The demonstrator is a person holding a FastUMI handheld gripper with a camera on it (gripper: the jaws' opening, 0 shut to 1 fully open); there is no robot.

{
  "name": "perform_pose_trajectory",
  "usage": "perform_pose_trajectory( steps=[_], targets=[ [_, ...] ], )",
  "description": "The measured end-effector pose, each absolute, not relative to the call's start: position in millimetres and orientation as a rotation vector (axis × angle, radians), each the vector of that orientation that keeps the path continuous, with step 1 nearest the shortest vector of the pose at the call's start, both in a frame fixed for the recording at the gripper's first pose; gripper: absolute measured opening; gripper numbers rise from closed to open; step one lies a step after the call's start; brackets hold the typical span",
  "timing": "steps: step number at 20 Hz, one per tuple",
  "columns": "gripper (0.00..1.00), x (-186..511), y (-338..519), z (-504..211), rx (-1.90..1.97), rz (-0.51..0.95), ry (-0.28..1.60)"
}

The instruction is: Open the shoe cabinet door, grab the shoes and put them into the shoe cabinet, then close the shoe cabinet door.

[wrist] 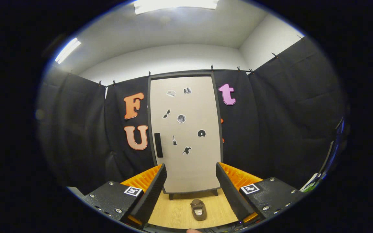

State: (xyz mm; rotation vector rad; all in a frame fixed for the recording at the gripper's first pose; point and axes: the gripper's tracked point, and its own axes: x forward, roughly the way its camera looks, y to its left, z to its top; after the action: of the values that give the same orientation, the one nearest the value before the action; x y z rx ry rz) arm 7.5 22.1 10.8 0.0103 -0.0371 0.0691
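The shoe cabinet door (185,132) looks like a smooth, matt panel in a darker matt frame, with a matt handle (158,145) and small flat stickers (181,118) on its face. The floor (180,210) shows a light wood grain with a low sheen. The shoe (198,209) looks soft, like suede or felt. The gripper (191,184), spread wide and holding nothing, has fingers (152,191) faced with finely ribbed pads, and its plates carry shiny metal screws (266,208). The booth's wall (287,129) is matt cloth.

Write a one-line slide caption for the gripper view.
Open tongs face the closed shoe cabinet door, one brown shoe on the wooden floor between them.
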Motion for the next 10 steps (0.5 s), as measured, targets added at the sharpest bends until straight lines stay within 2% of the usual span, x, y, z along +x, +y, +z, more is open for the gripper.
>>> perform_pose_trajectory(
  steps=[10],
  targets=[
    [0.94, 60, 69, 0, 0.031, 0.108, -0.021]
  ],
)
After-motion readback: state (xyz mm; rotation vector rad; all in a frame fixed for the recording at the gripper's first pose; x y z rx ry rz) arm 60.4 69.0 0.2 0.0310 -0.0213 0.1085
